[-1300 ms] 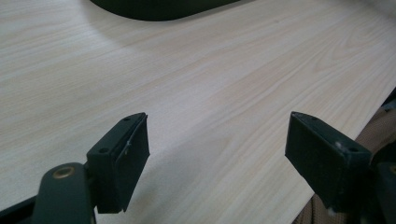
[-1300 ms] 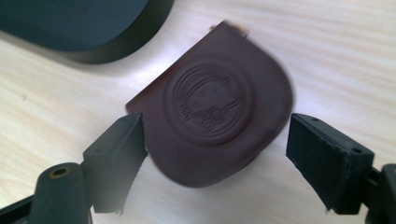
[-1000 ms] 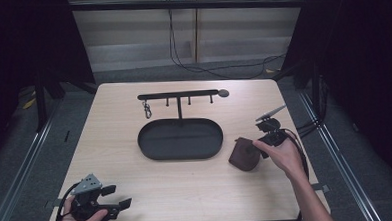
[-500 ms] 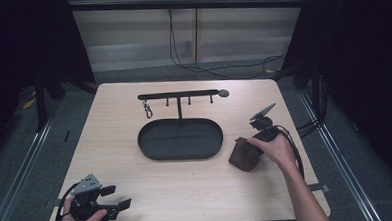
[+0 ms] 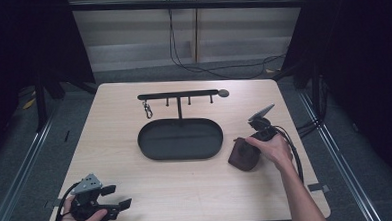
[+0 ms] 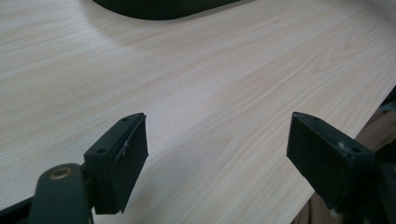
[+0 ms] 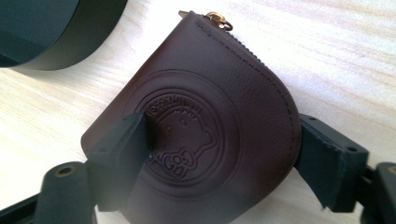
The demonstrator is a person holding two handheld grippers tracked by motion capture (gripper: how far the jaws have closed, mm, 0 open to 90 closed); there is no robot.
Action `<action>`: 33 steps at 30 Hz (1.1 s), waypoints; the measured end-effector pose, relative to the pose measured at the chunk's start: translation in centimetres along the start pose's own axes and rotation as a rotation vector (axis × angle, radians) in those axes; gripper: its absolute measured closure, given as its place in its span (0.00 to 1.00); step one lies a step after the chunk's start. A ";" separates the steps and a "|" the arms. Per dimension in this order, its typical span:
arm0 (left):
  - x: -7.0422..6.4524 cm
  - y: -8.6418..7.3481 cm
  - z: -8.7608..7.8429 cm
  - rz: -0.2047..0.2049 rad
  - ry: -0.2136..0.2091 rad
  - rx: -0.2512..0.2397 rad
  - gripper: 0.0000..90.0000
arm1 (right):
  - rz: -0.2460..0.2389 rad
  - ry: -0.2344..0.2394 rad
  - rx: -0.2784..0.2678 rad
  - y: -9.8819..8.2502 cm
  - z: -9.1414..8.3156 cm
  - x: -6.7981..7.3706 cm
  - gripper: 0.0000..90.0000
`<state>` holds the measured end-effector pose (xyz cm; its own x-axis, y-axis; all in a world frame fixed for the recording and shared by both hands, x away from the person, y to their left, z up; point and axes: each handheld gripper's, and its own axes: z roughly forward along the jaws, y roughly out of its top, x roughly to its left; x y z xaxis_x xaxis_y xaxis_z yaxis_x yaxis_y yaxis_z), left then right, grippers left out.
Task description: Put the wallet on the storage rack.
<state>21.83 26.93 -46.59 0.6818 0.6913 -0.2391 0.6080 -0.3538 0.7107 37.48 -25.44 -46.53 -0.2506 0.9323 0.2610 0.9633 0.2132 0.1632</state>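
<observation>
The right gripper (image 7: 219,154) is closing around the brown leather coin pouch (image 7: 205,135), just beside the black oval tray (image 5: 180,138). The left gripper (image 6: 217,154) is spread over bare tabletop (image 6: 210,84).

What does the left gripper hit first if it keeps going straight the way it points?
Probably the black oval tray: the left gripper, jaws open, points across bare table toward its rim. Depth is unclear.

A lab-like recording booth: black curtains (image 5: 46,42) hang around a light wooden table (image 5: 137,188), cables (image 5: 217,72) trailing behind it.
</observation>
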 end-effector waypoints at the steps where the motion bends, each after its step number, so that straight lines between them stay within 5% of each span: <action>1: 0.0 0.0 0.0 -0.001 0.001 -0.004 0.23 | 0.008 -0.012 0.000 0.0 -0.1 0.1 0.27; 4: -0.1 0.0 -0.1 -0.002 0.005 -0.007 0.23 | 0.025 -0.012 -0.011 0.0 -0.5 -0.1 0.40; 5: -0.1 0.0 -0.1 0.001 0.006 -0.005 0.23 | 0.050 -0.006 -0.046 -0.1 -1.3 -0.7 0.55; 21: 0.0 0.0 -0.2 0.004 0.011 -0.004 0.23 | 0.021 -0.084 -0.046 0.5 -3.6 1.2 0.76; 33: 0.1 0.0 -0.2 0.004 0.014 -0.003 0.23 | -0.007 -0.060 -0.085 1.1 -5.7 2.6 0.89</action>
<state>21.78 27.10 -46.48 0.6786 0.6986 -0.2268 0.6039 -0.3548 0.7137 37.38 -24.46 -40.25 -0.2486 0.9472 0.2026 0.9493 0.1967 0.2453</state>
